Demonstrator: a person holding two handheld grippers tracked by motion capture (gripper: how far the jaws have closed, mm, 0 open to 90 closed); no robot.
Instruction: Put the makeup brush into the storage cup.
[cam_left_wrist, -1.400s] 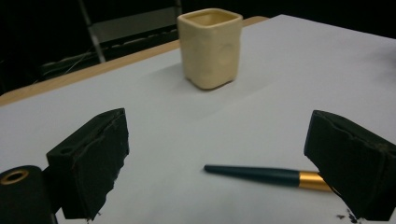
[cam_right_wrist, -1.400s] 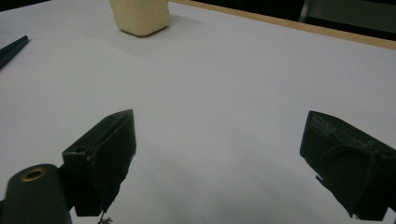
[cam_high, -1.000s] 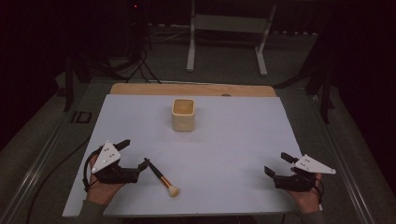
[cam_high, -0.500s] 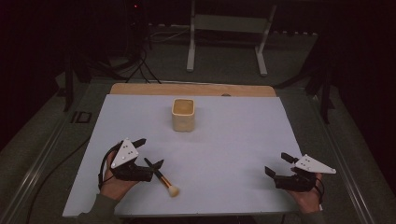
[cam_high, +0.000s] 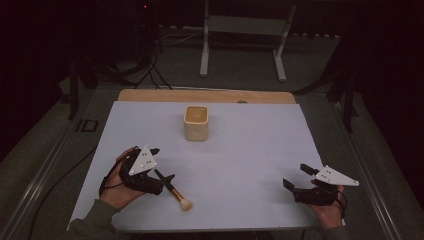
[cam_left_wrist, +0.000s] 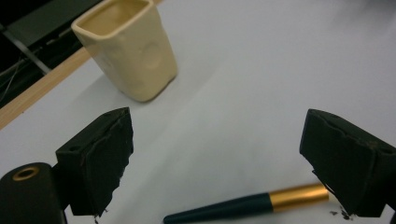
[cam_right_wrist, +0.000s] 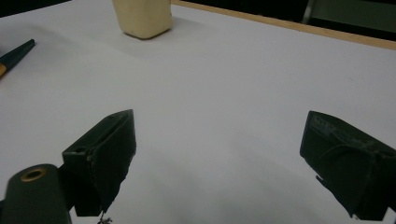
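A makeup brush (cam_high: 174, 191) with a dark handle, gold ferrule and pale bristles lies on the white table sheet (cam_high: 250, 145) at the near left. My left gripper (cam_high: 162, 164) is open, its jaws straddling the handle end without closing on it. In the left gripper view the handle (cam_left_wrist: 233, 206) lies low between the open jaws of my left gripper (cam_left_wrist: 217, 128), with the gold ferrule beside the right jaw. A cream cup (cam_high: 196, 122) stands upright at the centre back. My right gripper (cam_high: 296, 175) rests open at the near right, holding nothing.
The cup (cam_left_wrist: 128, 46) stands ahead and to the left in the left gripper view. In the right gripper view the cup (cam_right_wrist: 142, 16) is far ahead and the brush handle tip (cam_right_wrist: 14, 55) lies at the left edge. A wooden table edge (cam_high: 205, 96) runs along the back.
My left gripper has moved right and turned, so that its open jaws now flank the brush handle. The right gripper, brush and cup have stayed in place.
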